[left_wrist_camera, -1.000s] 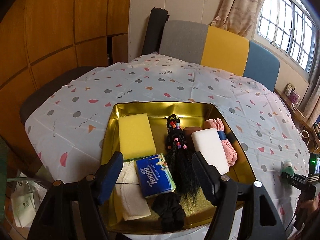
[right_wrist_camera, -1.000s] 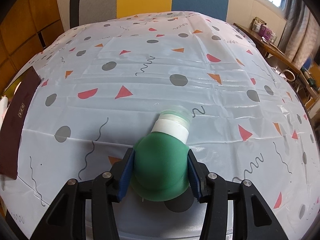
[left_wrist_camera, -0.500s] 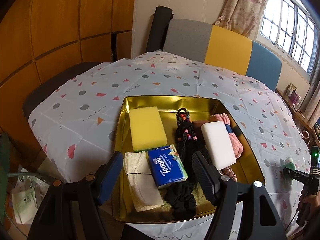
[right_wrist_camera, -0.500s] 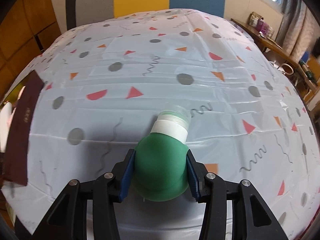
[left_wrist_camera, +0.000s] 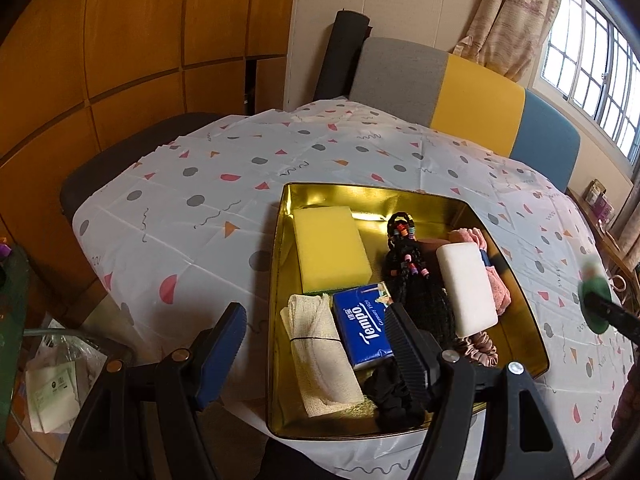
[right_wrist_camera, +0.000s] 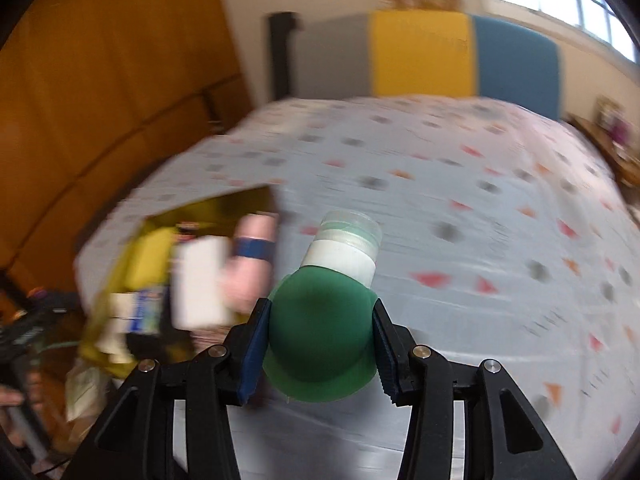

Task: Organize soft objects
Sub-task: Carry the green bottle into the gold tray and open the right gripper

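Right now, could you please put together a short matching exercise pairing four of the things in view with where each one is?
Things:
1. green bottle
2. yellow sponge
3. Tempo tissue pack
4. white cloth roll

Places:
A. far left part of the gold tray
B. near left edge of the tray
C. between the right gripper fingers
D. in the tray, right of the cloth roll

Pairs: 1-C, 2-A, 3-D, 4-B
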